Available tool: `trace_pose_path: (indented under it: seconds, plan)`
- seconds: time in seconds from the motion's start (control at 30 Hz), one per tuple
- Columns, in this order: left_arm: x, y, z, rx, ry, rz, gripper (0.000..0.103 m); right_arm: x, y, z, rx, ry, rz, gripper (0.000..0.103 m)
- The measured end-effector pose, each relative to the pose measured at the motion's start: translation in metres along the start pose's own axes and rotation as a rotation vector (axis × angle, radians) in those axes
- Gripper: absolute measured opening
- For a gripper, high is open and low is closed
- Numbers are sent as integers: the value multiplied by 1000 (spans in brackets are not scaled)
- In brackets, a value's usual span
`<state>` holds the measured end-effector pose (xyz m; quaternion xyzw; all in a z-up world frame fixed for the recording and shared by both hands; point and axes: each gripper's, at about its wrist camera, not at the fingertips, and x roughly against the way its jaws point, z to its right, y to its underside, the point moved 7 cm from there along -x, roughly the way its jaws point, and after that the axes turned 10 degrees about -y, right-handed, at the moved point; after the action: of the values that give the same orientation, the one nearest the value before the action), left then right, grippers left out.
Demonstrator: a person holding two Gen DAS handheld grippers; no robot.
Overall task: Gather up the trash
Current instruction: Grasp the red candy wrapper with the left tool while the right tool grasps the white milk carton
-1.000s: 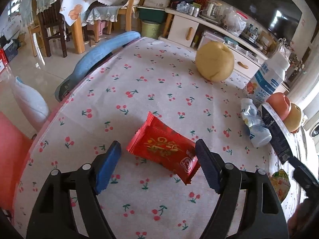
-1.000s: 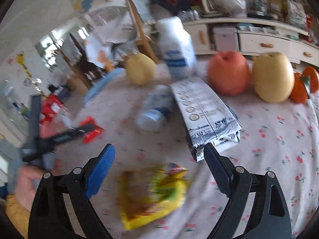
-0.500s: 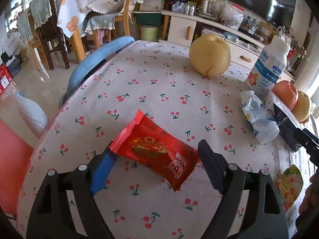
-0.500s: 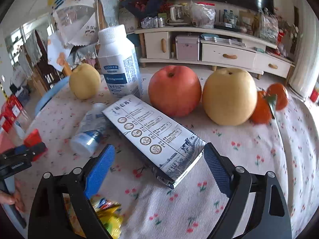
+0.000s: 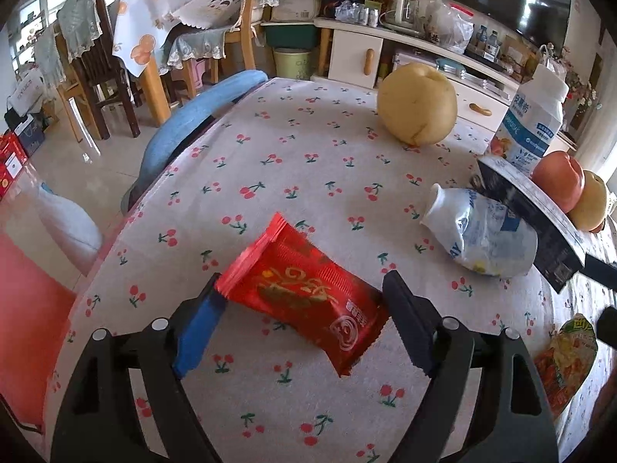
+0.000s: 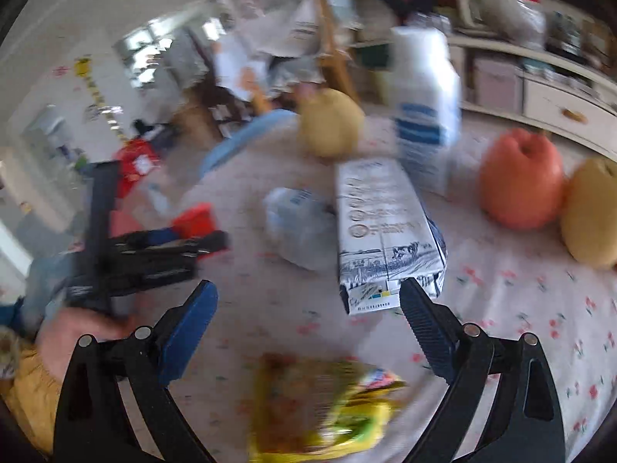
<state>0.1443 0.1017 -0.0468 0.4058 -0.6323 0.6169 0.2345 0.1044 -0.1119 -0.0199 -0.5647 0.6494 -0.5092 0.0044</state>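
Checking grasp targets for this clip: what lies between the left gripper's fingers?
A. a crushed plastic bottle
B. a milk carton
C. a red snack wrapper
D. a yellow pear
C: in the left wrist view the red snack wrapper lies on the cherry-print tablecloth between the fingers of the left gripper, which stand open around it.

Two snack packets: red, yellow. Two pears. One apple. One carton.
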Motion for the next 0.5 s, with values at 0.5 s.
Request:
trace_pose_path:
  seconds: [0.5]
  plan:
    - [2, -4, 12, 40, 107, 19, 89, -38, -24, 38, -41, 305, 11, 92]
